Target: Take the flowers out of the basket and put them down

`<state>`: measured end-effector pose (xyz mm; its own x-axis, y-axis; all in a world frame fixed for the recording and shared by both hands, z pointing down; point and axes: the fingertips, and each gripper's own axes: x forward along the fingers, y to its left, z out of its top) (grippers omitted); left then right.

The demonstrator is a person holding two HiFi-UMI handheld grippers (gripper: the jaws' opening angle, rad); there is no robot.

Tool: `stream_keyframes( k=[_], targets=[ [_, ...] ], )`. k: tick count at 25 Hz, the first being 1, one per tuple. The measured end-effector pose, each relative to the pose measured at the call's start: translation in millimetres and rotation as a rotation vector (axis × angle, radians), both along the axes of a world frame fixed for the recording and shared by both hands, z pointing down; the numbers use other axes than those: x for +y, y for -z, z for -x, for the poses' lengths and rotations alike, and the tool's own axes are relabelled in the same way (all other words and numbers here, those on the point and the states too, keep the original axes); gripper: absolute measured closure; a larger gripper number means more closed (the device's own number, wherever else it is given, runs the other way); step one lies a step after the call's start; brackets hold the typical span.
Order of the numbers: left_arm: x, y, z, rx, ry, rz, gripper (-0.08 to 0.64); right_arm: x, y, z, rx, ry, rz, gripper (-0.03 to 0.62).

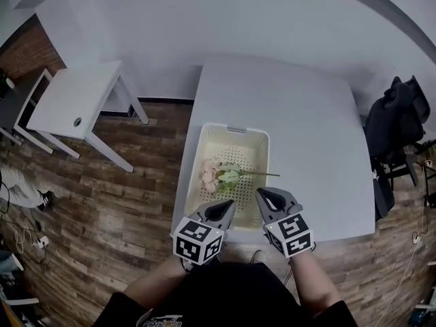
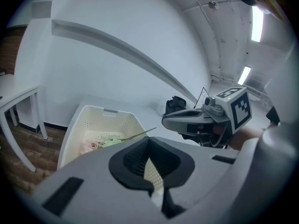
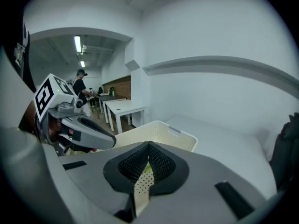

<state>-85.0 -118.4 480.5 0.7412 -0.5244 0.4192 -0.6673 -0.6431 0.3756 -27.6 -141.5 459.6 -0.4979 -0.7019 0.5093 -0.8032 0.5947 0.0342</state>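
No legible words, numbers or brands in any view. The only signs are black-and-white square code markers on the cube [image 1: 197, 241] of the left tool [image 1: 229, 206] and the cube [image 1: 293, 233] of the right tool [image 1: 261, 194]. They bear patterns, not letters. The print on the person's shirt [image 1: 225, 298] is unreadable.

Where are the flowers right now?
In the head view the flowers lie inside the cream basket on the white table, toward its left side, stem pointing right, just ahead of the left gripper and right gripper.

Pink flowers [image 1: 212, 174] with a green stem lie flat inside the cream perforated basket [image 1: 236, 129].
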Motion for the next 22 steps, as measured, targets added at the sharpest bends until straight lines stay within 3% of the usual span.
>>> stream_keyframes(
  k=[5, 11, 16, 18, 22],
  targets=[
    [-17, -12, -3, 0.017, -0.062, 0.053, 0.554, -19, -18, 1, 0.240, -0.012, 0.002, 0.569],
    [-34, -26, -3, 0.036, -0.101, 0.091, 0.554, -40, -41, 5, 0.543, 0.039, -0.005, 0.566],
    [-40, -35, 3, 0.043, -0.086, 0.121, 0.554, -49, -64, 6, 0.772, 0.160, 0.005, 0.560],
    [-41, -37, 7, 0.043, -0.078, 0.123, 0.554, -51, -78, 5, 0.875, 0.229, 0.022, 0.479],
    [-42, -38, 14, 0.044, -0.064, 0.126, 0.554, -58, -106, -3, 1.058, 0.339, 0.044, 0.474]
  ],
)
